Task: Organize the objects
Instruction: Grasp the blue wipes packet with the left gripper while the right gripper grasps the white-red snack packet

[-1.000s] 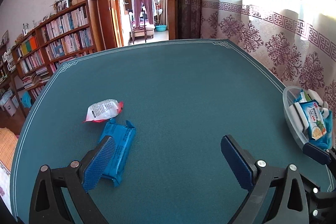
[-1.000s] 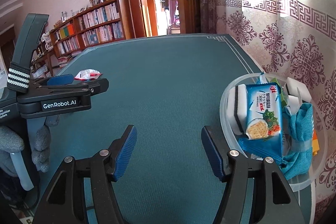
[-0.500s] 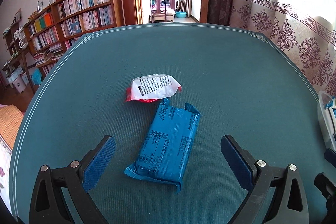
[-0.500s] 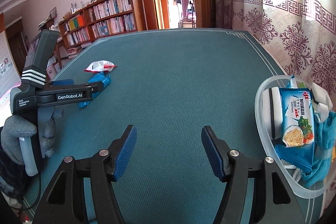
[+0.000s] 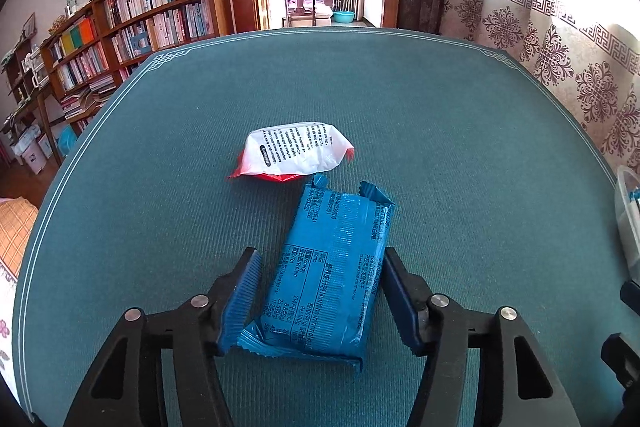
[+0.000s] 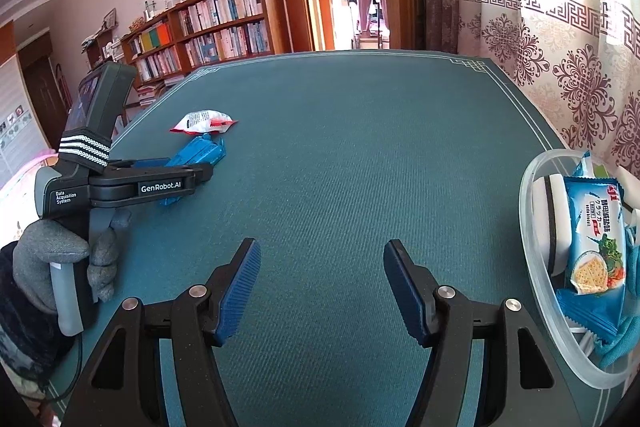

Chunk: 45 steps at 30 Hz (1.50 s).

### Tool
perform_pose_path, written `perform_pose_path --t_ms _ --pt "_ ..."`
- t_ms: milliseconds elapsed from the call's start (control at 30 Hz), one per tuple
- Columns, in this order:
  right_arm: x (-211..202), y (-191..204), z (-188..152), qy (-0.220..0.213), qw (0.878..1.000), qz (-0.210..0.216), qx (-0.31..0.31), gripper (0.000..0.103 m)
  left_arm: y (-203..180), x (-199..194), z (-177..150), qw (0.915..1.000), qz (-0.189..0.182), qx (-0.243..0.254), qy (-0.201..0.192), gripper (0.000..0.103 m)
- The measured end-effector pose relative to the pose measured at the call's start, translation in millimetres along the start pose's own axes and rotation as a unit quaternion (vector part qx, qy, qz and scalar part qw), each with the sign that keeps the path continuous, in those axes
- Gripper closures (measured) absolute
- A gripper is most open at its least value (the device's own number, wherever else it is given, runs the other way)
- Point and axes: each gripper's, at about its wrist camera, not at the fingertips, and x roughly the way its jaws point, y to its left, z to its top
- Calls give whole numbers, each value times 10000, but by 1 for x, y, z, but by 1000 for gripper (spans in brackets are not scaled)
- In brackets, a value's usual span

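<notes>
Lay flat on green felt-topped table (image 5: 440, 115): blue foil-wrapped biscuit packet (image 5: 332, 267), between closing left gripper (image 5: 320, 291) jaws, right pad touching, left just clear. Judged light, crinkly, crushable; best gripped mid-length. Right gripper (image 6: 320, 287) half-spread, empty.

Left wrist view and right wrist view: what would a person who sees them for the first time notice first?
First, the blue snack packet lying on the green table between the closing fingers of the left gripper. Just beyond it lies a white and red packet. At the table's right edge, a clear bowl holds a cracker pack.
</notes>
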Motion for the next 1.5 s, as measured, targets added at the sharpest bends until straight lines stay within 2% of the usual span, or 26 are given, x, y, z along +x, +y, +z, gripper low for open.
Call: perform_pose_path --t_ms 33,133,467,733,900,1167,1367,1500 --pt "0 0 0 4 10000 5 -4 38 0 -1 0 10000 7 15 -20 51" --pt "2 2 2 12 10000 14 -19 38 0 -2 -1 10000 -12 26 -36 59" --pt "15 6 12 124 9998 132 -11 38 5 -18 -11 10000 -62 -59 -38 60" --pt "46 24 32 329 9983 485 47 38 35 -33 -25 9995 99 -284 -87 60" --pt "68 46 47 441 9966 694 -65 37 52 -38 -36 9991 117 -392 -88 60" --pt "101 100 72 525 9927 998 -439 37 67 -49 -52 9986 -200 -488 -69 60" --pt "124 137 92 659 9848 1468 -661 37 74 -50 -56 9975 -393 -592 -64 60" --pt "139 155 99 815 9801 1631 -789 37 76 -52 -57 9970 -461 -619 -89 60"
